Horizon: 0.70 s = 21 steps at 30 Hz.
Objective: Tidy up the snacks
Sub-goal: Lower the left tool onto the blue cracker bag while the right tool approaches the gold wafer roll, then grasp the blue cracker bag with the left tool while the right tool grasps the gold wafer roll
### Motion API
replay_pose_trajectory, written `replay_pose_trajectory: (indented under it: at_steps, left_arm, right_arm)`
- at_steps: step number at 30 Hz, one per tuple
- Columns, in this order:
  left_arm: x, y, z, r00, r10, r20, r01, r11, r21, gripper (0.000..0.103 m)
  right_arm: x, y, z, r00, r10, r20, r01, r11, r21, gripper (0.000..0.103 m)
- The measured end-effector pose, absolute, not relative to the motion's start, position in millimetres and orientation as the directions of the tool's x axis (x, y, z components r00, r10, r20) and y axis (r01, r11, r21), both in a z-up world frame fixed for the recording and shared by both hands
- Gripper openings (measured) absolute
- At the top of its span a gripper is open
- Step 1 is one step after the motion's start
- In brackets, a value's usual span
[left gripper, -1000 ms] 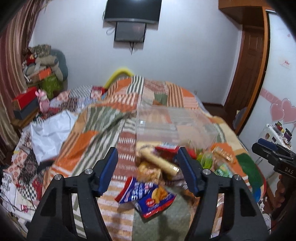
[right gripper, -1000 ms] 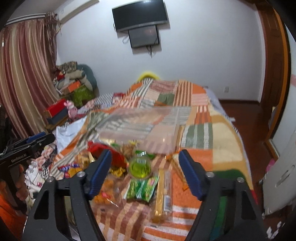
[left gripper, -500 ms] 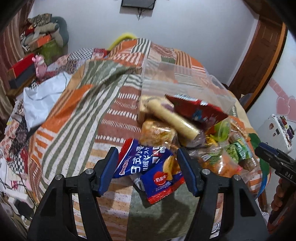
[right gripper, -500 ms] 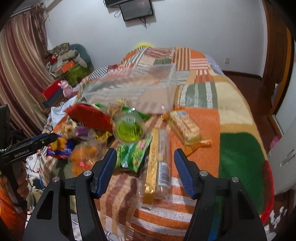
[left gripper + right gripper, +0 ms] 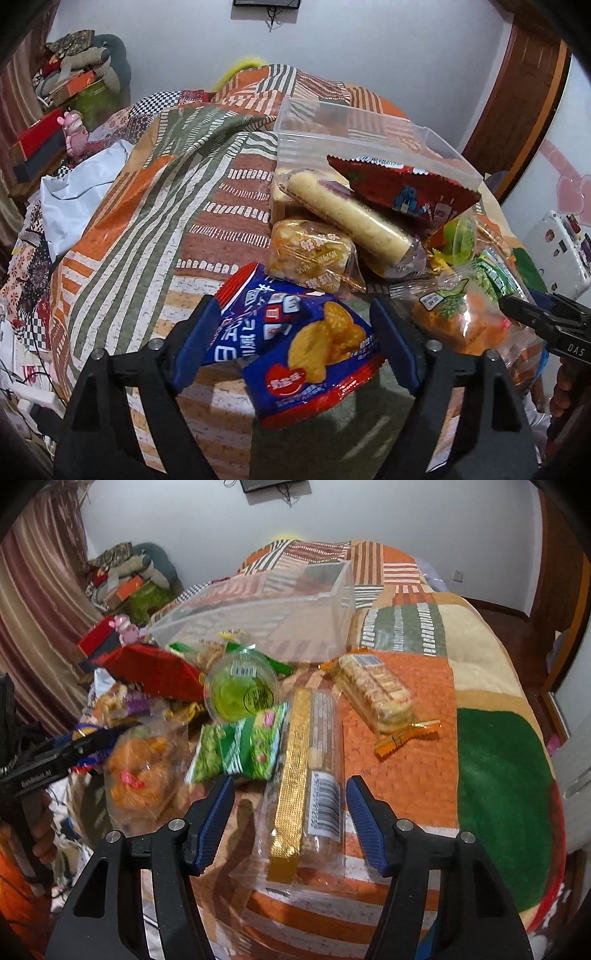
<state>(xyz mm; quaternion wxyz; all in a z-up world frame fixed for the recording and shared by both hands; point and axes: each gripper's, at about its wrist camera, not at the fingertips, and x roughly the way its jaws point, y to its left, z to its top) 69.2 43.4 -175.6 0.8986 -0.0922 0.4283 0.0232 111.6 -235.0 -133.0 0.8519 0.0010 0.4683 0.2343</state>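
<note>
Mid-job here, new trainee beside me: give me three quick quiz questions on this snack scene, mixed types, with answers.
1. True or false: the left gripper is open around the blue snack packet.
2. Which item lies between the right gripper's fingers?
A. gold-striped biscuit pack
B. green jelly cup
C. red packet
3. Fill in: the clear plastic bin holds ___ snacks.

Key: 1 true; 2 A; 3 no

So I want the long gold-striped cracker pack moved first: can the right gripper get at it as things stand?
Probably yes. The right gripper is open, its fingers either side of the near end of the gold-striped cracker pack, with nothing lying on top. The green snack bag sits close along its left side and might get nudged.
</note>
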Motion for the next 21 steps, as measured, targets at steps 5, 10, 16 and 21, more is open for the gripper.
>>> replay_pose_trajectory:
  at_steps: [5, 10, 16, 21]
  left_arm:
    - [65, 50, -177, 0.628, -0.012, -0.778, -0.147, 0.98, -0.133, 0.085]
    - [58, 65, -178, 0.621, 0.039, -0.783, -0.199, 0.974, -0.11, 0.086]
    - [56, 83, -187, 0.607, 0.056, -0.792, -0.252, 0.96, -0.125, 0.096]
    - [57, 89, -195, 0.621, 0.059, -0.782, -0.254, 0.959, -0.129, 0.097]
  right_arm:
    - [109, -245, -135, 0.443, 0.401, -0.802, -0.392, 0.891, 0.229, 0.046]
    - [113, -243, -135, 0.439, 0.41, -0.799, -0.386, 0.89, 0.244, 0.045]
    - [121, -234, -139, 0.433, 0.407, -0.804, -0.393, 0.888, 0.237, 0.046]
    - [121, -235, -140, 0.437, 0.414, -0.798, -0.384, 0.889, 0.251, 0.043]
